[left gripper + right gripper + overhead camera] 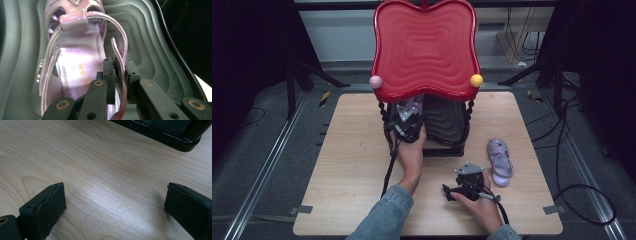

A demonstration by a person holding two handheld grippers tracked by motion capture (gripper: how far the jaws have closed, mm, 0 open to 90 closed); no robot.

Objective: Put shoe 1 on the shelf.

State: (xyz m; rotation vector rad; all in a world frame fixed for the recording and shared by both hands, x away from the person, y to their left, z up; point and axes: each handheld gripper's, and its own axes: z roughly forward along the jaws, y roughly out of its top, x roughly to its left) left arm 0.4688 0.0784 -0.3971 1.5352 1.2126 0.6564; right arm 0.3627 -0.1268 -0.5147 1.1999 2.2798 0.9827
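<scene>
Under red shelf, left gripper (pixel 119 72) pinching sandal strap (pixel 120 50)

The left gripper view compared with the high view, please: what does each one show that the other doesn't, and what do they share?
The left gripper view alone shows a lilac sandal on the ribbed black shelf, its heel strap pinched between the jaws. The high view alone shows the red top tray, the wooden table, a second sandal and the open right gripper. Both show the left gripper at the black shelf.
</scene>
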